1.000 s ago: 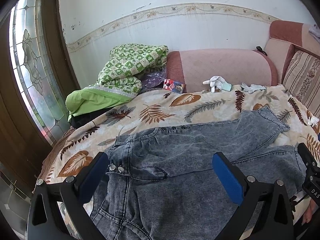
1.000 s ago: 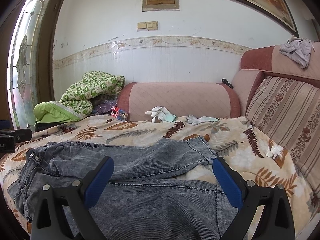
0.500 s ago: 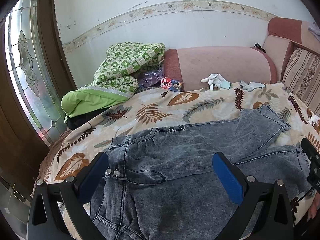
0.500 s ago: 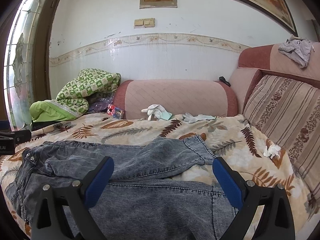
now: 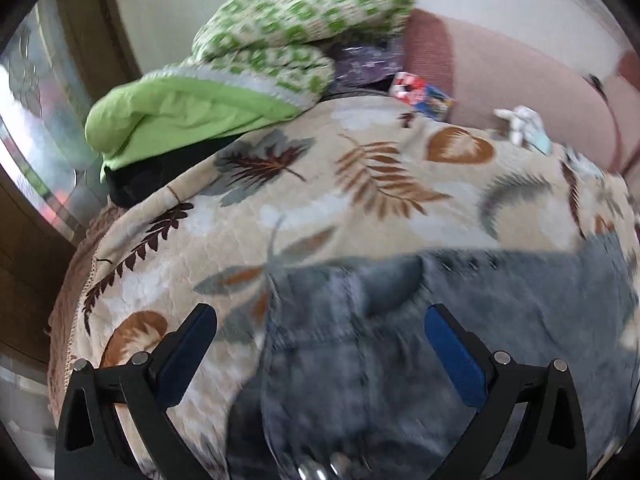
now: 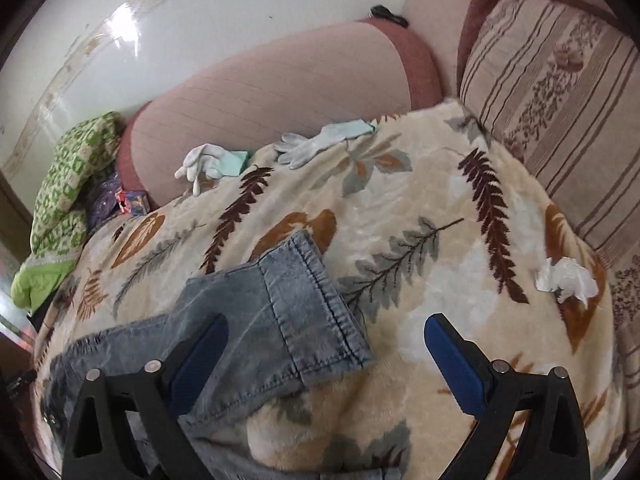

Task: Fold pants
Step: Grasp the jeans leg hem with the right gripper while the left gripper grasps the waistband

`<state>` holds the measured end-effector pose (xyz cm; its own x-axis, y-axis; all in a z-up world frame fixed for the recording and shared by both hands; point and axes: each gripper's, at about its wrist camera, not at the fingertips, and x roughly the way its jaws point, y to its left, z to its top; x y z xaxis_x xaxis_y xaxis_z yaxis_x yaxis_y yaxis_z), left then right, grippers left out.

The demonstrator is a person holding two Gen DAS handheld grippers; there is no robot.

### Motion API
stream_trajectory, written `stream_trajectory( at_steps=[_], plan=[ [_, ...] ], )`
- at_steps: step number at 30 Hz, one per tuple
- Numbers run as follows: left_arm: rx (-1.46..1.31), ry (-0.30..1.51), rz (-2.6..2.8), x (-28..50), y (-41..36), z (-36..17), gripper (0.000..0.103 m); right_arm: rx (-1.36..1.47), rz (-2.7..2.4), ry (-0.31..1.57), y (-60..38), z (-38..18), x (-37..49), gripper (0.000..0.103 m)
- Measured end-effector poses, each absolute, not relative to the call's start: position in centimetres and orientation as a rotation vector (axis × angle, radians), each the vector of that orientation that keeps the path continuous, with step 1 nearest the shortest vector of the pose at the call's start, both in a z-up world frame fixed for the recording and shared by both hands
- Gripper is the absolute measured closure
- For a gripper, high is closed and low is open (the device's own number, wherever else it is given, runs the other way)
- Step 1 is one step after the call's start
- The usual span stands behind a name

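Blanket: leaf-print blanket covers the whole sofa seat, soft and lumpy, so nothing on it lies truly flat.
Sofa: pink bolster at the back, striped cushion on the right.
Pants: grey-blue denim pants spread on the blanket. Waist end sits under the left gripper, and one leg hem lies just inside the right one.
Quilt: green patterned quilt bundled in the far left corner, well apart from the pants.
Left gripper: left gripper hangs over the waistband, fingers spread wide, holding nothing. That view is badly blurred, so I can't tell if it's touching cloth.
Right gripper: right gripper has its fingers released too, straddling the hem corner.
Gloves: white gloves by the bolster, plus a crumpled tissue near the cushion.
Risk: my guess is the fingers pinch plush blanket along with the denim, or catch only one layer of the leg, and the fold comes out crooked.
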<state>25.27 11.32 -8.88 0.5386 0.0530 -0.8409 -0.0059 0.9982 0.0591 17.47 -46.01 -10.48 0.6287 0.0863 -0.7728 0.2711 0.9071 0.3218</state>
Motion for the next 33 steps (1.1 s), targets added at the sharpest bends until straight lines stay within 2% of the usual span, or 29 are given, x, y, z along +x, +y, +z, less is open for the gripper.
stream_trajectory(
  at_steps=[3, 4, 8, 10, 13, 15, 17, 20, 25, 30, 31, 32, 33],
  plan=[
    [-0.004, 1.054, 0.063, 28.4, 13.5, -10.0, 0.001, 0.475, -0.087, 0.928, -46.2, -11.9, 21.7, 0.004],
    [-0.022, 1.074, 0.054, 29.3, 14.0, -10.6, 0.004, 0.472, -0.084, 0.944, -45.9, -12.4, 23.1, 0.004],
    [-0.11, 1.156, 0.044, 31.9, 15.7, -12.8, 0.03, 0.476, -0.103, 1.007, -44.4, -15.2, 28.3, 0.013],
    [-0.163, 1.185, 0.034, 32.4, 16.6, -13.8, 0.032, 0.461, -0.141, 1.044, -43.9, -16.8, 30.2, 0.016],
    [-0.208, 1.184, 0.033, 32.3, 18.1, -14.2, 0.032, 0.454, -0.124, 1.128, -42.7, -19.4, 31.8, 0.039],
    [-0.24, 1.206, 0.026, 32.2, 19.1, -14.5, 0.032, 0.371, -0.14, 1.104, -41.8, -19.5, 31.5, 0.045],
    [-0.255, 1.221, 0.041, 32.1, 19.7, -14.5, 0.031, 0.351, -0.116, 1.095, -41.4, -19.1, 31.0, 0.066],
    [-0.266, 1.206, 0.011, 31.6, 19.7, -13.9, 0.031, 0.385, -0.111, 1.052, -41.9, -18.1, 29.6, 0.079],
    [-0.282, 1.186, -0.011, 31.1, 19.4, -13.2, 0.026, 0.391, -0.106, 0.971, -42.0, -15.5, 26.7, 0.082],
    [-0.308, 1.242, -0.064, 31.2, 17.6, -14.8, 0.028, 0.408, -0.113, 0.944, -42.5, -14.9, 25.2, 0.082],
    [-0.309, 1.261, -0.058, 31.3, 17.2, -15.1, 0.037, 0.417, -0.113, 0.943, -42.7, -15.0, 24.9, 0.082],
    [-0.315, 1.288, -0.058, 31.4, 17.0, -15.6, 0.053, 0.421, -0.113, 0.941, -42.7, -15.1, 24.6, 0.082],
    [-0.336, 1.312, -0.074, 31.5, 16.8, -16.1, 0.062, 0.42, -0.114, 0.939, -42.6, -15.2, 24.3, 0.082]
  ],
)
